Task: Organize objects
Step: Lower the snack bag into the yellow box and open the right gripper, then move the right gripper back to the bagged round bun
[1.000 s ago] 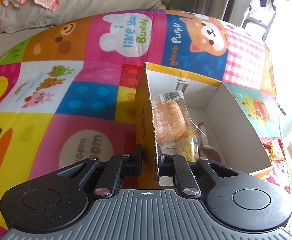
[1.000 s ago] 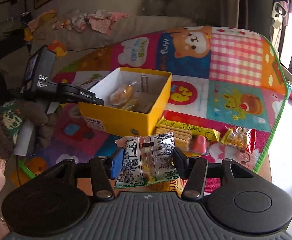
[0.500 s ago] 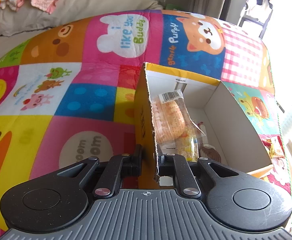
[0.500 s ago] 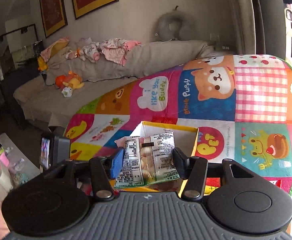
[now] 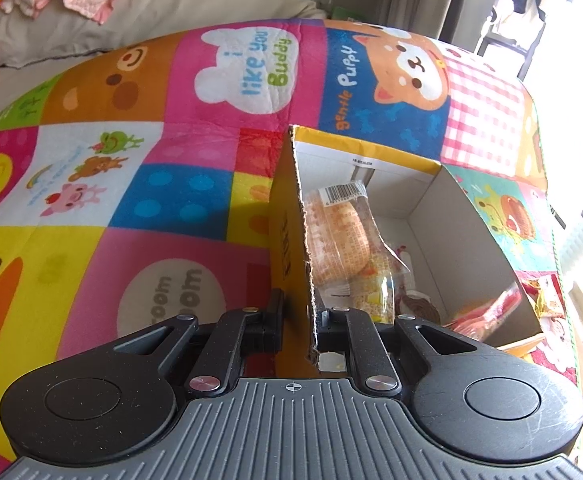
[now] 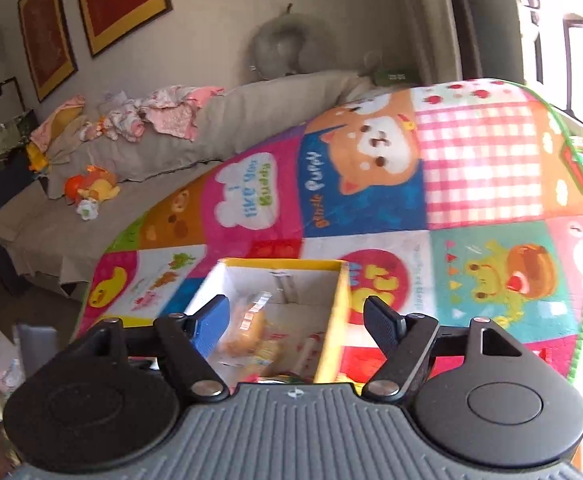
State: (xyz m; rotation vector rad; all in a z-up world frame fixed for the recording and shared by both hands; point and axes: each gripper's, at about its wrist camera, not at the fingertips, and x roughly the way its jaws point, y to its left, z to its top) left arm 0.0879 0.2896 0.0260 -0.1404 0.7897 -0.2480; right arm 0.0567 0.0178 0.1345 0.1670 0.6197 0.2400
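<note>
Daylight floods in from the window [image 5: 571, 80] on the right, blown out to white glare, and the yellow box [image 5: 287, 216] casts a shadow leftward on the mat [image 5: 151, 100]. The right wrist view is motion-blurred and dimmer at its left; both bend strongly at the edges.

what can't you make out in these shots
- Box floor, left wrist view: mostly hidden by the bun pack and near wall.
- Red packet, left wrist view: blurred, print unreadable.
- Box contents, right wrist view: motion blur; right gripper body cuts off the near end.
- Left gripper grip: inner fingertip hidden behind the wall.
</note>
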